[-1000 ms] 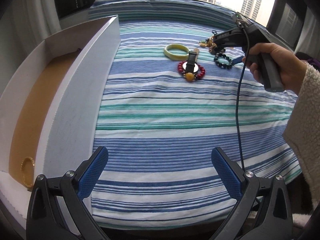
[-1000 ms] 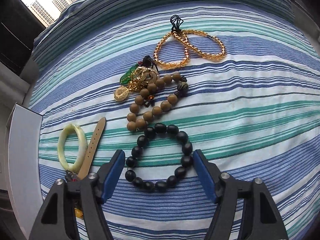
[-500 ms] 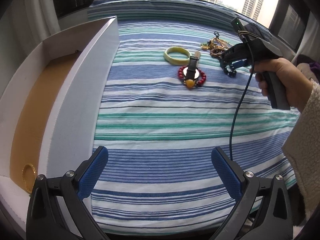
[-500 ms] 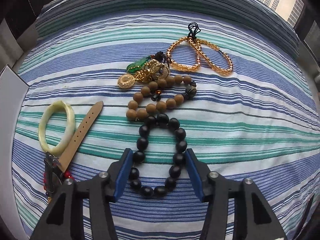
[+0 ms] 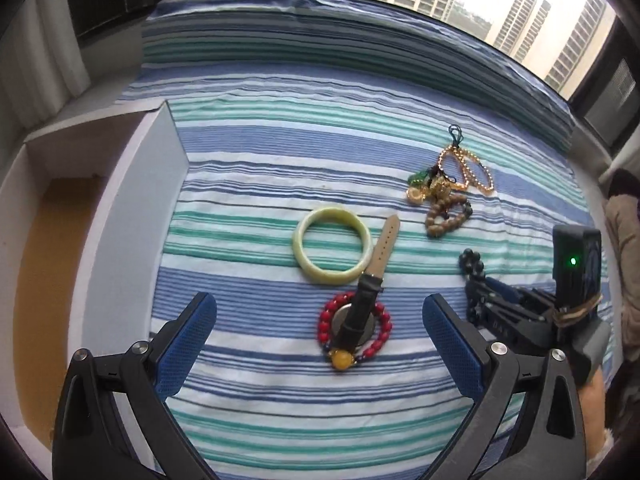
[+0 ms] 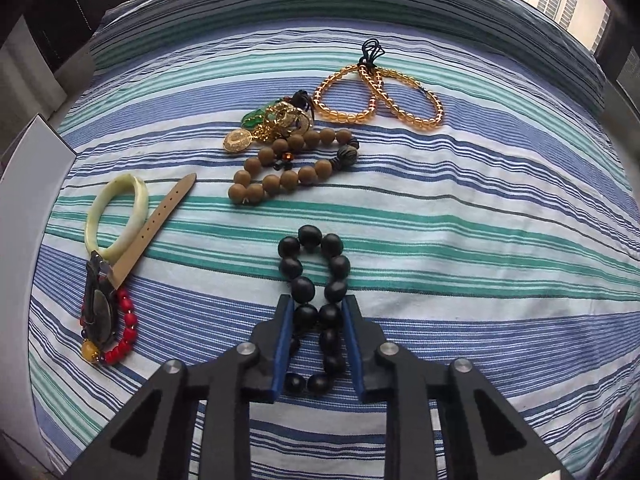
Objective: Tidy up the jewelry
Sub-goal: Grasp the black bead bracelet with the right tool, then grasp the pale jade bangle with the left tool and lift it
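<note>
On my far left sits the white box [image 5: 132,240], its wall beside the striped cloth [image 5: 280,412]. My left gripper [image 5: 320,340] hangs wide open and empty, above the red bead bracelet [image 5: 355,330] and watch [image 5: 370,280]. Further right, my right gripper [image 6: 316,320] has just been closing; its pads squeeze the black bead bracelet [image 6: 316,276], whose pinched loop runs lengthwise straight ahead of the fingers. Lifting it falls to the right hand.

I see the black bead bracelet [image 6: 314,280] squeezed into a narrow loop on the striped cloth. Beyond it lie a brown wooden bead bracelet [image 6: 288,168], gold charms [image 6: 276,124], amber bead strand [image 6: 376,92]; leftward, pale green bangle [image 6: 116,216], watch [image 6: 120,264] over red bead bracelet [image 6: 124,332].
</note>
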{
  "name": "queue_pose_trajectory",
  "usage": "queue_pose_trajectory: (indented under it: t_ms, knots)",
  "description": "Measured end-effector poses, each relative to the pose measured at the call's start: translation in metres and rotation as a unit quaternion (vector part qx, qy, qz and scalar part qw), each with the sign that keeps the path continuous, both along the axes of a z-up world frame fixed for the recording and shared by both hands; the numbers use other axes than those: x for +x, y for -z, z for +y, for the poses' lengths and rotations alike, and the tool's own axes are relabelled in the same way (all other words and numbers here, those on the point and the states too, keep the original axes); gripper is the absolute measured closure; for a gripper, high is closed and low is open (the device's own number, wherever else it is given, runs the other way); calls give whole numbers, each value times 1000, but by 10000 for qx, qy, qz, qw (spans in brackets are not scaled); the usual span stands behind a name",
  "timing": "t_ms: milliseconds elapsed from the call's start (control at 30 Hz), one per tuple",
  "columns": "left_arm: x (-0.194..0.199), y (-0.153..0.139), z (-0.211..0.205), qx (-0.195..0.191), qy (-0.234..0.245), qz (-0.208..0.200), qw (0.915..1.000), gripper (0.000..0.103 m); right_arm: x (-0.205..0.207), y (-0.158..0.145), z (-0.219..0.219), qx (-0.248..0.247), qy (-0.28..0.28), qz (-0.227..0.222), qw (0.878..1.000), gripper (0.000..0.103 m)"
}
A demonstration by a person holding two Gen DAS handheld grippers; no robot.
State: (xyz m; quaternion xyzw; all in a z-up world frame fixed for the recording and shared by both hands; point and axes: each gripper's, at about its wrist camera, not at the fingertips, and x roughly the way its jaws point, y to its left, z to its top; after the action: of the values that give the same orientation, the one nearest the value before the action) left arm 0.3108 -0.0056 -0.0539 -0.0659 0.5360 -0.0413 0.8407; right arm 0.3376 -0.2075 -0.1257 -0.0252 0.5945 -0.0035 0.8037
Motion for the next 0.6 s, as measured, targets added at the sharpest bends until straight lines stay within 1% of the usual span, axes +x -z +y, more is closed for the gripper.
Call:
queue_pose_trajectory:
  t_ms: [33, 100, 233, 300, 367, 467, 600]
  knots:
    - [16, 7, 1, -117, -24, 175, 9998, 1, -2, 1, 2, 24, -2, -4, 10000, 78]
    - [41, 22, 0, -234, -23, 440, 9988, 1, -7, 2, 4, 58, -4, -11, 10000, 78]
    - [72, 52, -9, -71, 128, 897, 9959, 1, -3, -2, -6, 97, -29, -23, 9999, 78]
    - [80, 62, -12, 13, 51, 956, 9954, 1, -1, -2, -4, 74, -45, -16, 10000, 78]
    - [87, 70, -18, 77, 89, 1051, 9944, 1, -2, -2, -3, 34, -68, -8, 10000, 78]
    - [97, 83, -26, 119, 139, 1198, 9926, 1, -2, -3, -2, -17, -79, 28, 10000, 78]
    - [106, 94, -31, 174, 80, 1314, 9911, 2, -3, -3, -2, -84, -98, 53, 9999, 78]
